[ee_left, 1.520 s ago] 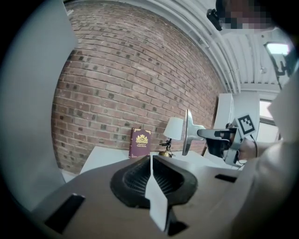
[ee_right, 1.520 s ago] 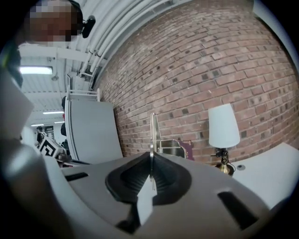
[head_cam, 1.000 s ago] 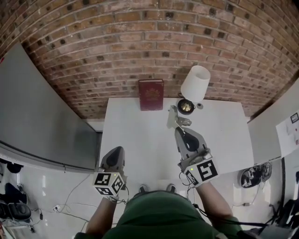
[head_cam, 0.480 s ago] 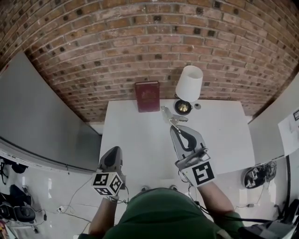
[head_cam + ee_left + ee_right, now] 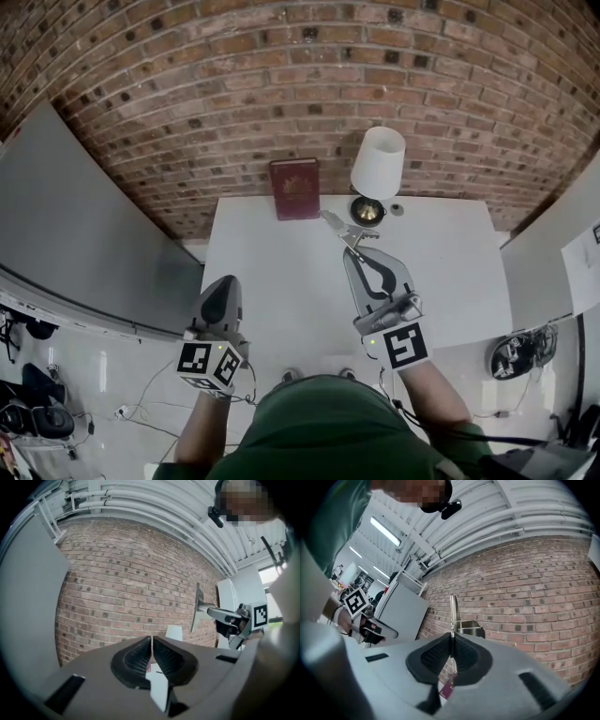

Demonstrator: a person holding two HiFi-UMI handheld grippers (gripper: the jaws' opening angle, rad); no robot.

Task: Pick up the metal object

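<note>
Head view top-down; gripper views lvl, brick wall (image 5: 281, 75) shared

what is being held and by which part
The right gripper pinches the metal object by the edge of its thin flat plate; the left gripper is shut, empty.

You are not getting any readable words, brands or numbers here. The left marker cube (image 5: 208, 364) on your left tool (image 5: 225, 283), at 7 o'clock in the head view, is showing only black-and-white square patterns. The right marker cube (image 5: 401, 345) on your right tool (image 5: 352, 251), at 5 o'clock, is showing the same kind. The red book (image 5: 294, 188) at 12 o'clock on the table (image 5: 267, 272) is carrying a gold stamp too small to read. The sheet (image 5: 586, 272) at 3 o'clock is showing print too small to read.
</note>
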